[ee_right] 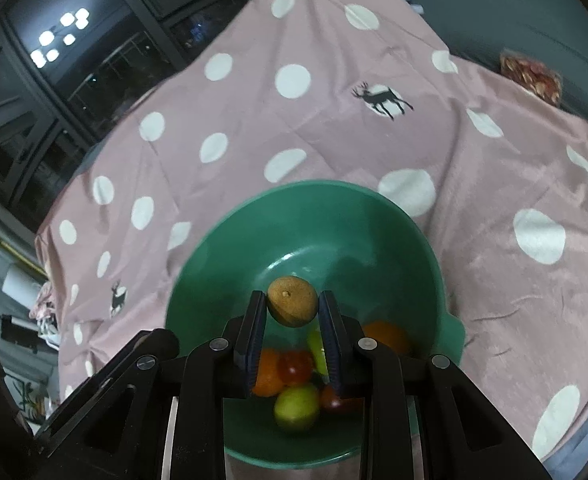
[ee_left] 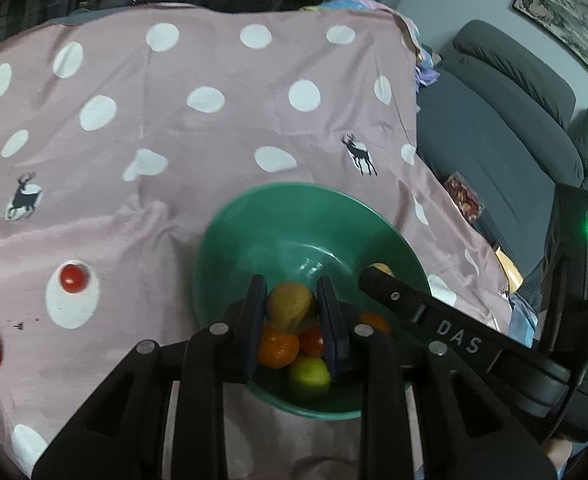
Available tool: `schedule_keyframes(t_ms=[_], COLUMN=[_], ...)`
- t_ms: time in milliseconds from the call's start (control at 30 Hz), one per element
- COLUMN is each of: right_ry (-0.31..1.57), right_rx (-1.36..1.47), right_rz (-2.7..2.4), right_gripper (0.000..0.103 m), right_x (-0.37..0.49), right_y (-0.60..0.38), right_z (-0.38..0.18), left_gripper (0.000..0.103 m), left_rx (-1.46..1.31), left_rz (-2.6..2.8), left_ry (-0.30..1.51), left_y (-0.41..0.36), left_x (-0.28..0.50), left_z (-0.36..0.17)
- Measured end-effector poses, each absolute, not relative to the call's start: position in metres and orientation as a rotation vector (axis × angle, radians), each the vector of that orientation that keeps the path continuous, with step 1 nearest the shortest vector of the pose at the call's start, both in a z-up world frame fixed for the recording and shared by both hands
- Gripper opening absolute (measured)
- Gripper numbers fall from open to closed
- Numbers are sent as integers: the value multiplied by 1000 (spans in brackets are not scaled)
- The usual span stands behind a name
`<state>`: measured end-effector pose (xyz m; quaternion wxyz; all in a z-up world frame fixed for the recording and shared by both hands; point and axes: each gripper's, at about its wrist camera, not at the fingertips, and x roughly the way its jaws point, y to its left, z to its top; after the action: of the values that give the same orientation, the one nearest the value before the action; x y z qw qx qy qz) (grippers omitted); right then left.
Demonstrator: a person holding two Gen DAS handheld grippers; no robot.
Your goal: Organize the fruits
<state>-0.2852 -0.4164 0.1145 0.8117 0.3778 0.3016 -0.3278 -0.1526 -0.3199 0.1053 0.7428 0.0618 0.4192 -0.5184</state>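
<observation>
The pink dotted cloth (ee_left: 214, 128) covers the table. On it, at six o'clock in both views, the green bowl (ee_left: 254, 216) holds oranges, tomatoes and a green fruit. Both tools hang over it: the left gripper (ee_left: 292, 304) pinches a yellowish fruit (ee_left: 292, 306), and the right gripper (ee_right: 292, 304) pinches a brown fruit (ee_right: 292, 300). Released together, the fruits could collide and bounce out. Two tomatoes (ee_left: 72, 278) wait at nine o'clock.

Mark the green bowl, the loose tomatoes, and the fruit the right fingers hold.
green bowl (ee_right: 294, 216): right wrist view, far inner wall.
tomato (ee_left: 72, 278): left wrist view, centre.
brown fruit (ee_right: 292, 300): right wrist view, front face.
</observation>
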Motion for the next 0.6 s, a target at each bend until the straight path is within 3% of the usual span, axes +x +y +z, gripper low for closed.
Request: schedule_keyframes(t_ms=[167, 267, 400, 600], right_ry=[666, 674, 667, 626], right_rx=[825, 817, 802, 748], right_rz=[-739, -755, -748, -651], right_gripper=[29, 29, 46, 46], right_x=[-289, -290, -288, -269], right_y=[-423, -425, -423, -405], right_z=[108, 109, 111, 125], left_gripper=[26, 40, 60, 64], left_rx=[135, 133, 126, 109], left_rz=[-1146, -1140, -1060, -808], left_ry=[937, 939, 895, 848], left_y=[-328, -323, -298, -228], left_x=[-155, -152, -137, -87], left_z=[98, 99, 107, 117])
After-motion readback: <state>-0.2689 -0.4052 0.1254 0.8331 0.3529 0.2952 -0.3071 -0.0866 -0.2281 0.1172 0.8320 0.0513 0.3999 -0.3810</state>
